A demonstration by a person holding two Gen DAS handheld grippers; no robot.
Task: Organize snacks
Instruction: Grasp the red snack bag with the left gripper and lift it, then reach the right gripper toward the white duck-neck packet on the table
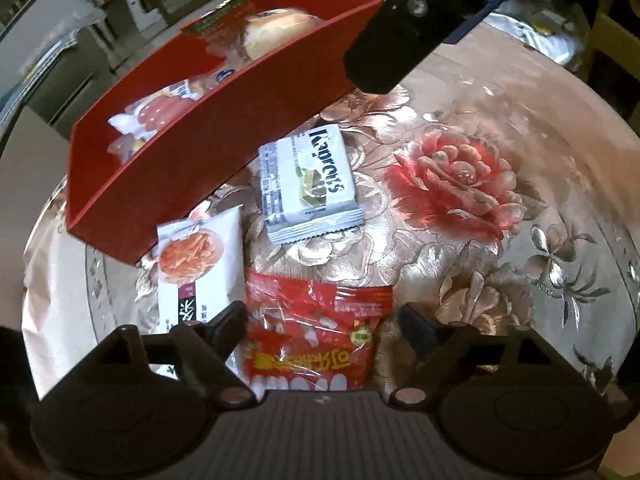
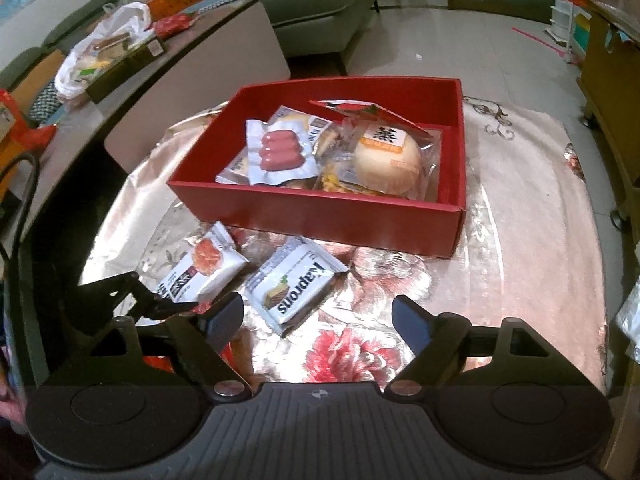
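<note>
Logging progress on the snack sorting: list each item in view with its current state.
Open red cardboard box: on table, partly filled.
Pink sausage pack: inside box.
Round wrapped bun: inside box.
White Kaprons wafer packet: flat on table, outside box.
White noodle-picture packet: on table.
Red crinkly bag: between left gripper fingers, ungripped.
Right gripper: open, empty.
</note>
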